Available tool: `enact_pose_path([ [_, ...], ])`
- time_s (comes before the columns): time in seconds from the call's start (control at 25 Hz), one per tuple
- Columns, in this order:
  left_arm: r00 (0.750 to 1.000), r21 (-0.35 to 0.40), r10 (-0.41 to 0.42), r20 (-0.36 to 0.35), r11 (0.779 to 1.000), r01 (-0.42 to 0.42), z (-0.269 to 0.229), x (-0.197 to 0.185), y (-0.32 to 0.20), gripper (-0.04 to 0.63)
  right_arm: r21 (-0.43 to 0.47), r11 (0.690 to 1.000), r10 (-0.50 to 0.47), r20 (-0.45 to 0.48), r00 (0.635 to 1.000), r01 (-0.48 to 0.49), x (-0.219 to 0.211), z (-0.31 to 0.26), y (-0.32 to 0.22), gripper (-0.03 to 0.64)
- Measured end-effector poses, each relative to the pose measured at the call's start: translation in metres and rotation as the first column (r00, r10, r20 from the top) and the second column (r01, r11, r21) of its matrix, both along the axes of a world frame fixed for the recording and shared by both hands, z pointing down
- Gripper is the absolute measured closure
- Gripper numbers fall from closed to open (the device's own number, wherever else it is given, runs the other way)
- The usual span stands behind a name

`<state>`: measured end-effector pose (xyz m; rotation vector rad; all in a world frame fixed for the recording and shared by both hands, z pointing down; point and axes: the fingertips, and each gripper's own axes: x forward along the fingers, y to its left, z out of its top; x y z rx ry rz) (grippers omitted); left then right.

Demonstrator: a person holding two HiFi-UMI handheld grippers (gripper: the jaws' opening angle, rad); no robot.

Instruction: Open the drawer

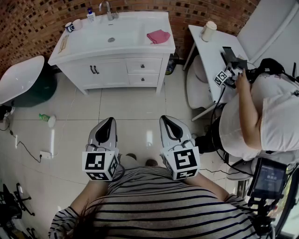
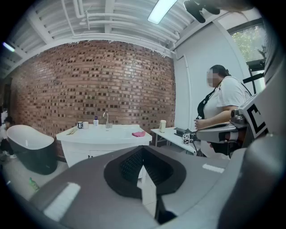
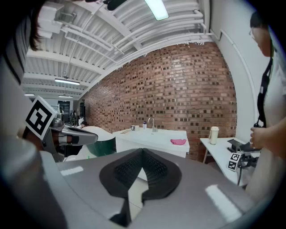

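Holding our left hand-held gripper [image 1: 110, 121] and right hand-held gripper [image 1: 166, 120] closed on nothing, we face the vanity [image 1: 112, 72] well ahead. Its upper drawer [image 1: 144, 66] sits shut under the counter [image 1: 161, 47], which carries a pink cloth [image 1: 158, 36] and a mug [image 1: 69, 27]. A person [image 1: 275, 116] stands at right.

Count of things around the two tools

Left tool [image 1: 110, 120] and right tool [image 1: 165, 119] make two. Ahead of them are one vanity [image 1: 112, 73], two drawers [image 1: 144, 66], one faucet [image 1: 107, 9], two mugs [image 1: 70, 26], one bottle [image 1: 90, 15] and one pink cloth [image 1: 158, 36]. Right of them are one desk [image 1: 212, 56] and one cup [image 1: 209, 31].
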<state>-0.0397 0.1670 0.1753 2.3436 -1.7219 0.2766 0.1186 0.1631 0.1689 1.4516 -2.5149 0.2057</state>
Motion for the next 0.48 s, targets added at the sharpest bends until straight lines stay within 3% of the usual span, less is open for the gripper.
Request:
enact_pose_path([
  [0.24,1.0,-0.001,-0.008,0.006,1.0,0.008,0.017,-0.012,-0.045,0.578,-0.005,1.0,0.026,-0.018,1.0,-0.026,0.01,0.019,-0.046,0.615],
  [0.48,0.998,-0.006,0.058,0.017,0.998,-0.058,0.037,-0.031,-0.15,0.578,-0.018,0.996,0.089,-0.058,0.994,-0.09,-0.004,0.039,-0.143,0.615],
])
